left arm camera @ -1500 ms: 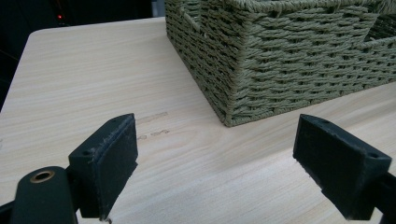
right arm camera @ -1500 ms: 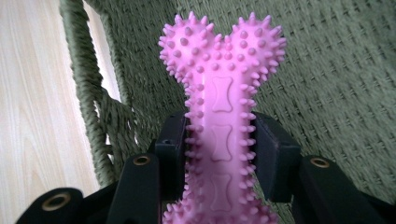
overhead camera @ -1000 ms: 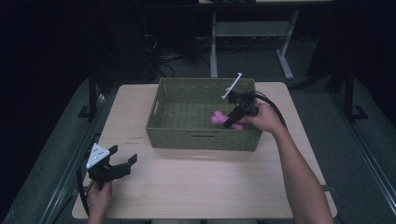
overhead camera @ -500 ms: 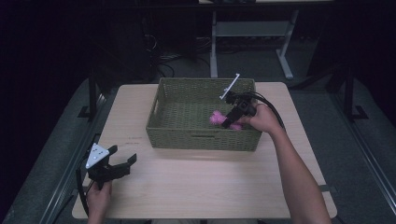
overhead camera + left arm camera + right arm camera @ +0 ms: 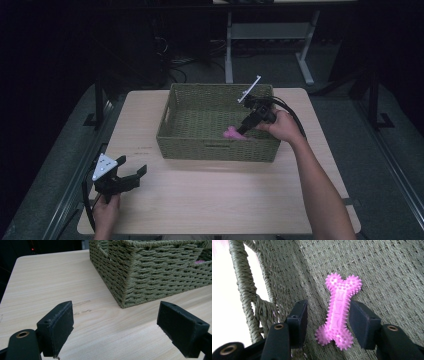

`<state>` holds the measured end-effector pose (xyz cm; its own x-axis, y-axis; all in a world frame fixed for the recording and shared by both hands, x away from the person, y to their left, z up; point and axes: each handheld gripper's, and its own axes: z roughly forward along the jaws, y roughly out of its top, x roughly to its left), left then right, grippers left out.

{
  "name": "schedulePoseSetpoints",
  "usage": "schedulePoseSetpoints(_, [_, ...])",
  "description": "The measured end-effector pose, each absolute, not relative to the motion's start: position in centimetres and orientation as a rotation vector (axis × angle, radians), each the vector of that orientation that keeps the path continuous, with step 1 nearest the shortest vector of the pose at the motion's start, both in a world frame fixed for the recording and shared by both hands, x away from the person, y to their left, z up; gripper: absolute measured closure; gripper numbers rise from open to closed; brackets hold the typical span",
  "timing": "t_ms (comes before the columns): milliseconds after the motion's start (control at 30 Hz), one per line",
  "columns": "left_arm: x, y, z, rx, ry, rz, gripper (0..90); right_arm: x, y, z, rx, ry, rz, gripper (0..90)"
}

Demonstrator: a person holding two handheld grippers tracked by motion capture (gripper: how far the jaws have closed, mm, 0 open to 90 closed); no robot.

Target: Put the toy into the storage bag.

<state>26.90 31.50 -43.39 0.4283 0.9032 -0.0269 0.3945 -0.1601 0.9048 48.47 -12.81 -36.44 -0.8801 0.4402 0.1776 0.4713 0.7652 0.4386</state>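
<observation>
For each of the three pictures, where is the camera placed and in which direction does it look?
High view: above the near table edge, looking forward and down; both forearms, left gripper and right gripper show.
Left gripper view: rides that gripper low over the table, facing the basket; its jaws stand wide.
Right gripper view: inside the basket, looking down; its jaws have just been opening beside the pink bone toy.
Shared: basket and toy appear in all views.

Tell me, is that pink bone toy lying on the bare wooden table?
No, the pink spiky bone toy lies on the woven floor of the green wicker basket, between the open fingers of the right gripper.
</observation>
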Motion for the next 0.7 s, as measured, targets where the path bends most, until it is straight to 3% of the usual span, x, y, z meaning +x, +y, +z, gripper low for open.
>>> schedulePoseSetpoints(700, [26.8,31.3,-43.4,1.750,1.122,0.681,13.3,47.5,-13.5,-34.8,-0.791,-2.924,-0.790,38.4])
